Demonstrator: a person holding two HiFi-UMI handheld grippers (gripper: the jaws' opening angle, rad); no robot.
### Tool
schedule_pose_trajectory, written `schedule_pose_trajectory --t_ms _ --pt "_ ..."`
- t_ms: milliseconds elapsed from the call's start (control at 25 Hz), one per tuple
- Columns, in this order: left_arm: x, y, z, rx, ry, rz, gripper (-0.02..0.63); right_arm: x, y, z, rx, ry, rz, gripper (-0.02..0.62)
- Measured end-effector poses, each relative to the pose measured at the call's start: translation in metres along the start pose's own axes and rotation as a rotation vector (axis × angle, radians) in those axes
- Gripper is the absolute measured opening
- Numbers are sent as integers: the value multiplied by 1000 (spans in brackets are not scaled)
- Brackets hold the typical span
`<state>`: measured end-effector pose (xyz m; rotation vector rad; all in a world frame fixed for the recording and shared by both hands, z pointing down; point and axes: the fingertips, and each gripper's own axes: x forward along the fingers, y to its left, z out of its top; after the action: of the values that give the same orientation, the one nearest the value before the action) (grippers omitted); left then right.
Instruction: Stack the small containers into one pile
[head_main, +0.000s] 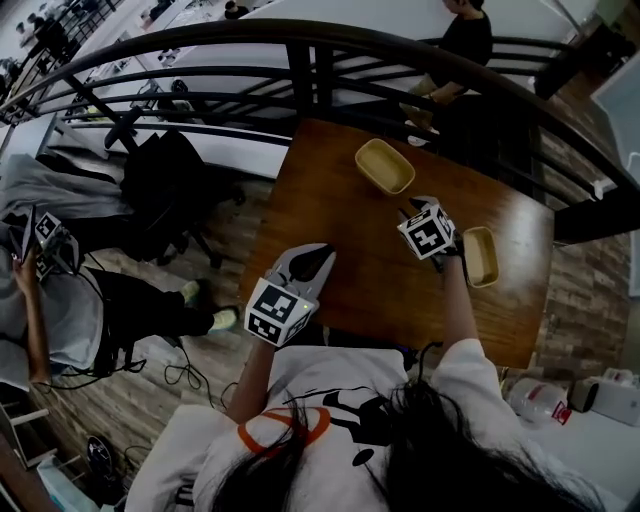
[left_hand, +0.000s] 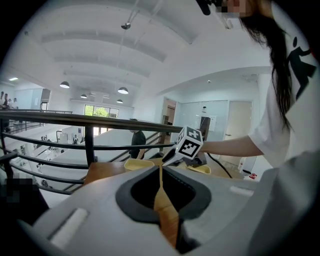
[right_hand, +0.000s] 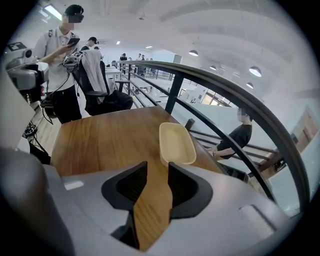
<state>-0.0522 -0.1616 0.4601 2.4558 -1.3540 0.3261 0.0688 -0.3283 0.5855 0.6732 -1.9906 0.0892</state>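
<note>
On the wooden table (head_main: 330, 190), the far container (head_main: 384, 165) and the right container (head_main: 480, 256) lie well apart, unstacked. Right gripper (head_main: 414, 208), between them: jaws narrowly parted, empty. Left gripper (head_main: 322, 255), nearer: jaws together, empty.

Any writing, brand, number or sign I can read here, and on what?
None readable anywhere.
On the left tool and right tool, the cubes carry black-and-white square patterns, no letters.
On the shirt: a black and orange graphic, no words.
On the white object: a red label, too small to read.
</note>
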Motion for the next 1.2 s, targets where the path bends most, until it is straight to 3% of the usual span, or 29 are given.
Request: schedule_pose_trajectory --t_ms 240,720,840,920,1200 --pt "-12 30 -2 0 6 -3 9 50 2 30 -41 52 15 156" --pt "-38 82 -18 -19 40 17 9 115 -1 24 -42 199 -12 155" --pt "-42 92 -19 -17 41 18 9 123 -3 18 -26 226 -33 128" --pt "-44 96 -20 -20 43 19 9 126 -5 16 -6 234 -53 62" --pt "-46 103 -25 -17 56 9 9 117 8 11 79 198 -38 40"
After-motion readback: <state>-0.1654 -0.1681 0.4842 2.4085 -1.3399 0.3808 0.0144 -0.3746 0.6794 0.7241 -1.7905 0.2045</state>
